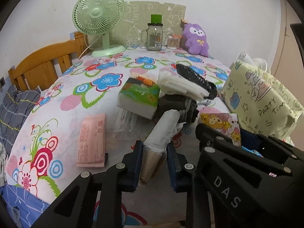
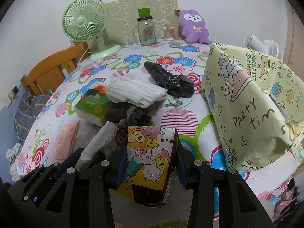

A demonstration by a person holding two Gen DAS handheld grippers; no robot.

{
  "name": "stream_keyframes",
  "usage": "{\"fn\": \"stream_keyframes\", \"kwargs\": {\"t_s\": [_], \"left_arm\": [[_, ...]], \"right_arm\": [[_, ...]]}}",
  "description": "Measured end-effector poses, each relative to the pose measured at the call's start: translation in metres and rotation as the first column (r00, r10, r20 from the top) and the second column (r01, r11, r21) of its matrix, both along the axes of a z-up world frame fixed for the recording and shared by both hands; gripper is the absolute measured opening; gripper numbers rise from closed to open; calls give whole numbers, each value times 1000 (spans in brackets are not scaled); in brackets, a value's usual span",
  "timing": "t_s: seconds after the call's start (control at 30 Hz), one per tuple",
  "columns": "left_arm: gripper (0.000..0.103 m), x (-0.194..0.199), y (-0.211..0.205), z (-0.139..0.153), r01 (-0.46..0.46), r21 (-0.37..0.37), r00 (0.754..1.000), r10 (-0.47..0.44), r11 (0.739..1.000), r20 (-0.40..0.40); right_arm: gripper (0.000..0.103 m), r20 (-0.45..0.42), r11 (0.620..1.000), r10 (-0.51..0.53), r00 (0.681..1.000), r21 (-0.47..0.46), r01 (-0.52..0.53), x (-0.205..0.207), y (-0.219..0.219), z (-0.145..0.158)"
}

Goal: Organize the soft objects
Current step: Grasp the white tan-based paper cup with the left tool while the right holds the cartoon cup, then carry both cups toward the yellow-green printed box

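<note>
While my left gripper (image 1: 154, 148) is clamped on a rolled grey-white cloth (image 1: 164, 131), my right gripper (image 2: 152, 159) pinches a cartoon-print pack (image 2: 150, 152), both near the front edge of the floral bedsheet (image 1: 66, 87). Mid-bed pile: green tissue pack (image 1: 138, 96), folded white cloth (image 1: 180, 85), black plastic bundle (image 1: 197, 77), dark drawstring pouch (image 1: 176, 106), all touching. Pink packet (image 1: 92, 142) lies flat toward the left edge. Yellow party bag (image 2: 252, 106) stands at the right edge. Purple plush (image 1: 196, 39), glass jar (image 1: 154, 37) and green fan (image 1: 98, 20) line the far edge.
</note>
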State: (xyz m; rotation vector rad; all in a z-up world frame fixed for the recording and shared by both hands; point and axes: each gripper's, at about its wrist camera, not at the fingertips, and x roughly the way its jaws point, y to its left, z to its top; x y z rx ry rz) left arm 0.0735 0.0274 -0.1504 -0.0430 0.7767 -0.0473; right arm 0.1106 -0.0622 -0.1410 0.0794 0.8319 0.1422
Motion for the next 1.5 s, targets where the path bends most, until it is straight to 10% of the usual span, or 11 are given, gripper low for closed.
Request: {"fn": "stream_keyframes", "kwargs": {"t_s": [1.5], "left_arm": [[24, 0, -38, 115, 39, -20, 980, -34, 999, 197]], "right_arm": [[47, 220, 999, -8, 975, 40, 0, -9, -40, 129]]}}
